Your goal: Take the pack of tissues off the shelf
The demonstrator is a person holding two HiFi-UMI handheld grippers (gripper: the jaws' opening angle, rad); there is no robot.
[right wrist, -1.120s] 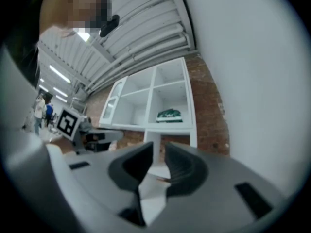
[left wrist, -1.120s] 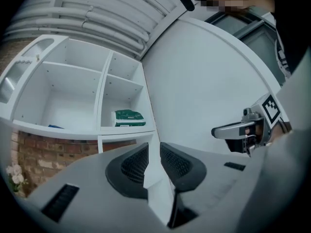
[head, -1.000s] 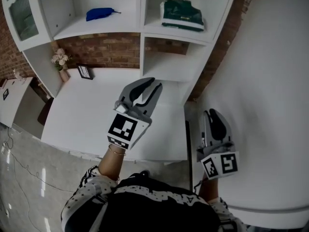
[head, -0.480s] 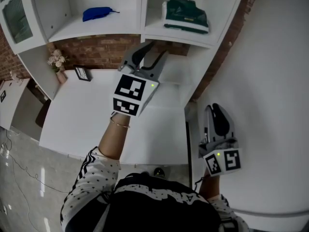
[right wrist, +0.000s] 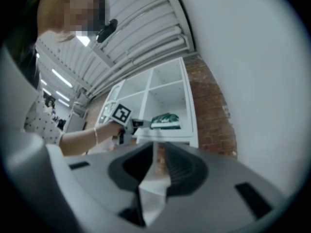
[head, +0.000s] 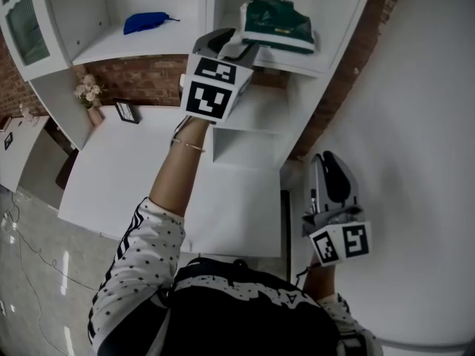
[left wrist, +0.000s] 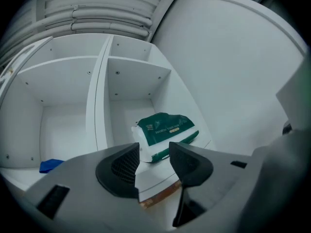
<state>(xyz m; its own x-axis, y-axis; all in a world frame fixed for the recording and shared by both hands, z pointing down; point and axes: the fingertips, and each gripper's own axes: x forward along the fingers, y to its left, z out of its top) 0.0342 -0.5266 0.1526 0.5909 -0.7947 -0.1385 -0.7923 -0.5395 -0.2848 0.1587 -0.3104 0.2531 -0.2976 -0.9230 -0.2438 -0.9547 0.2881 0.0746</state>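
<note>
1. Pack [left wrist: 165, 134] lies alone in right compartment [left wrist: 131, 86], with free room above and to its left.
2. Divider [left wrist: 99, 106] blocks the left; side panel [left wrist: 187, 106] is close on the right.
3. Compartment front is open; left gripper [left wrist: 153, 149] is there, jaws opening, pack beyond pads.
4. Blue item [left wrist: 50, 165] is past the divider.

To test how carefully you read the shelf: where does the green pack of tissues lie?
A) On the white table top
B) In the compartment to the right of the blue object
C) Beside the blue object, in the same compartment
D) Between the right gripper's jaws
B: the green pack of tissues lies right of the blue object, with a white divider between their compartments.
</note>
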